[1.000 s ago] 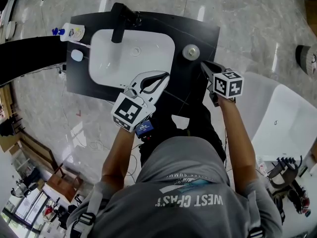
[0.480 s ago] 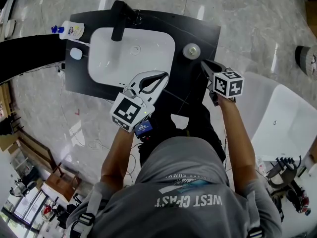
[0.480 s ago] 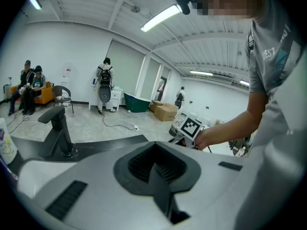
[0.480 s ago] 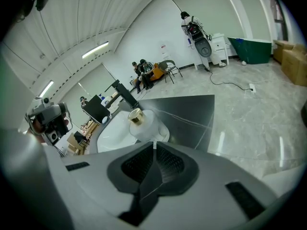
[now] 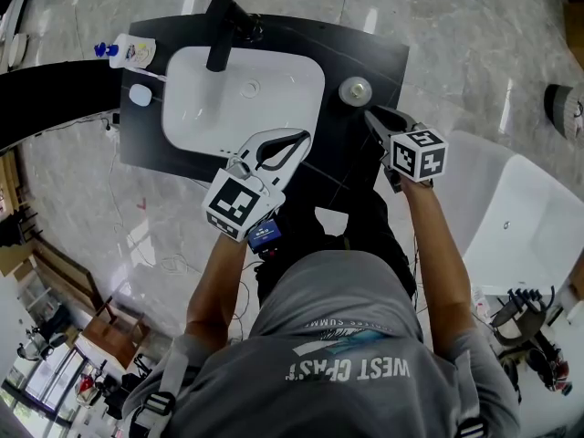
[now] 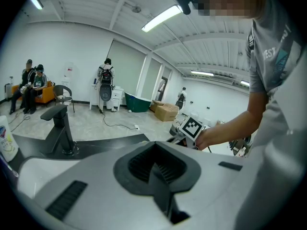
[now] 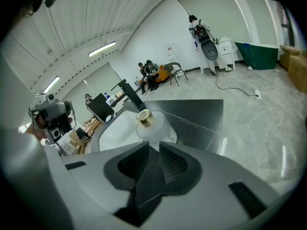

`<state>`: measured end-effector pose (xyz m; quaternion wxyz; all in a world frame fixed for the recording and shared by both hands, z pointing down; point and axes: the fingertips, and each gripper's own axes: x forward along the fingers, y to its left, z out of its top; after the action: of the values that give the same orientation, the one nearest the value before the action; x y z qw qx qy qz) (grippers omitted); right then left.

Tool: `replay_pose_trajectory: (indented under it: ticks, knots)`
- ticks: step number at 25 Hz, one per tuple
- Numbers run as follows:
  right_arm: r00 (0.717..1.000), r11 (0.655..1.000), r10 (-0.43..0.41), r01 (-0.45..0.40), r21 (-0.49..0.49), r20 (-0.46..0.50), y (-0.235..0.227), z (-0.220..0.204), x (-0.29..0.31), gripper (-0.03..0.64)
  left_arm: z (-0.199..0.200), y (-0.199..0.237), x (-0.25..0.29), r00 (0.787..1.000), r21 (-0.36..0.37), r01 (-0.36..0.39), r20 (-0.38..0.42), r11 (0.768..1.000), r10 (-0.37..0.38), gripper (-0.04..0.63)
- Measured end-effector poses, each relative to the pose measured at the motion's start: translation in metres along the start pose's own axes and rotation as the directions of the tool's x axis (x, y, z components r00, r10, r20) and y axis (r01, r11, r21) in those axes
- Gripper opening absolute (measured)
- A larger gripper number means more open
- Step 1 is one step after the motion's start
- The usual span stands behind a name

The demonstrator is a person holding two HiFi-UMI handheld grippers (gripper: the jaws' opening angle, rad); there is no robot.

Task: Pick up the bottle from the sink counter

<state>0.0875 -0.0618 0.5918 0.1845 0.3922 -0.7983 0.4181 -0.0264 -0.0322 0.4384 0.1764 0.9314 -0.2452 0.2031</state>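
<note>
The bottle (image 5: 354,90) is pale and translucent with a gold cap. It stands on the black sink counter (image 5: 365,57), to the right of the white basin (image 5: 274,80). In the right gripper view the bottle (image 7: 154,128) rises just beyond the jaw tips. My right gripper (image 5: 370,114) points at it from the near side; its jaws (image 7: 153,150) are opening, a narrow gap shows and nothing is between them. My left gripper (image 5: 304,138) hovers over the basin's front edge, shut and empty (image 6: 156,159).
A black faucet (image 5: 222,35) stands behind the basin. A bottle with a blue cap (image 5: 128,53) and a small white dish (image 5: 140,95) sit at the counter's far left. A white bathtub (image 5: 520,226) stands to the right. Several people are far off in the room.
My right gripper has edged slightly closer to the bottle. The left gripper has hardly moved.
</note>
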Motion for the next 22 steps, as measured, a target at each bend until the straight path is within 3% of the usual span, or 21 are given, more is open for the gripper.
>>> replay_pose_trajectory:
  ticks: [22]
  knots:
    - [0.999, 0.989, 0.025, -0.019, -0.146, 0.034, 0.013, 0.013, 0.010, 0.247, -0.008, 0.007, -0.001, 1.000, -0.026, -0.008, -0.002, 1.000, 0.008, 0.002]
